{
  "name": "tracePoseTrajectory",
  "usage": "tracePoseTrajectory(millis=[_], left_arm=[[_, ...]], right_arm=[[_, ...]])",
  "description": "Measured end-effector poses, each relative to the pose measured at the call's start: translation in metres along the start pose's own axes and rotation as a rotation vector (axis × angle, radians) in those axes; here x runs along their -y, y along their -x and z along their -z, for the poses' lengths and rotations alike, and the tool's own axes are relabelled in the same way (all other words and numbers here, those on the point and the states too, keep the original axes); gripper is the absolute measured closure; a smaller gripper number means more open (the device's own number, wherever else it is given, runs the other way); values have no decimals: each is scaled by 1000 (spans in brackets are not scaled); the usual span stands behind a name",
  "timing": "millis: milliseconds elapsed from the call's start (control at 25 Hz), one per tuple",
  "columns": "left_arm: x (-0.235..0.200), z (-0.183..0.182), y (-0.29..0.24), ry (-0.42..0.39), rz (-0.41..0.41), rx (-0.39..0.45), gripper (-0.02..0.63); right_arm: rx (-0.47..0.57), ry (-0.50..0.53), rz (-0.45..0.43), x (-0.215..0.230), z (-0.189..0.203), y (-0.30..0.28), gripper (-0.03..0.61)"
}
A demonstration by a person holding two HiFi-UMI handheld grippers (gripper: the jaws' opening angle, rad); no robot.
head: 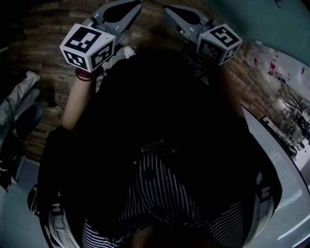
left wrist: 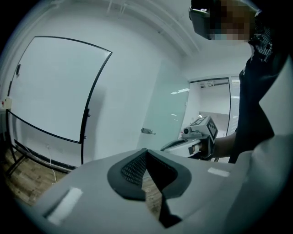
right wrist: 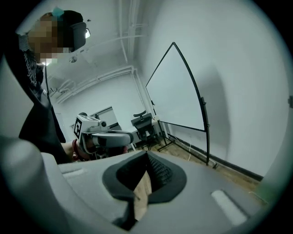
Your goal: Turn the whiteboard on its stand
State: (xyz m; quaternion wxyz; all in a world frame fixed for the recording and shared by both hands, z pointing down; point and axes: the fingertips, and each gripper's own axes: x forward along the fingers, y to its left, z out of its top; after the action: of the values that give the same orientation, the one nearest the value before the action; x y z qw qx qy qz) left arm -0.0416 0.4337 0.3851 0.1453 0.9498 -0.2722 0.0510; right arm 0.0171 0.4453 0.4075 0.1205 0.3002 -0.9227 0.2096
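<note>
At ten o'clock of the left gripper view, well apart from left gripper (left wrist: 146,153) and right gripper (right wrist: 147,155), both jaws pressed together and empty, stands the whiteboard (left wrist: 55,87); probable risk: closed tips may skid off its edge, tipping it.

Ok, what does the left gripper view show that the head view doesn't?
Only the left gripper view shows the whiteboard on its stand and a glass door. Only the head view shows the marker cube on the left tongs and a red wristband. Both show the wooden floor, the person's dark top and the right tongs. Both tongs are shut and empty.
</note>
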Motion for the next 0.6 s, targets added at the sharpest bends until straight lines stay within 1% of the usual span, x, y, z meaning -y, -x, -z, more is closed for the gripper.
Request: tracePoseTrajectory(millis=[80, 160, 200, 280, 360, 440, 520, 600], left_arm=[[-13, -6, 6, 4, -2, 15, 614], [-21, -22, 5, 25, -4, 50, 614], [-25, -30, 4, 36, -4, 70, 614], [-34, -40, 5, 50, -6, 90, 614], [-39, -40, 7, 53, 3, 75, 614], [-42, -37, 2, 64, 12, 47, 614], [-51, -35, -12, 81, 7, 20, 614], [-62, -35, -27, 80, -4, -3, 614]], right_arm=[[19, -36, -8, 2, -9, -11, 577], [28, -84, -26, 7, -22, -16, 577], [23, -88, -29, 11, -28, -19, 577], [7, -58, -26, 15, -39, -28, 577], [-2, -20, -30, 18, -45, -35, 577], [-9, -10, -34, 31, -47, -37, 577], [-15, -46, -34, 55, -50, -37, 577], [-9, -74, -39, 77, -56, -42, 577]])
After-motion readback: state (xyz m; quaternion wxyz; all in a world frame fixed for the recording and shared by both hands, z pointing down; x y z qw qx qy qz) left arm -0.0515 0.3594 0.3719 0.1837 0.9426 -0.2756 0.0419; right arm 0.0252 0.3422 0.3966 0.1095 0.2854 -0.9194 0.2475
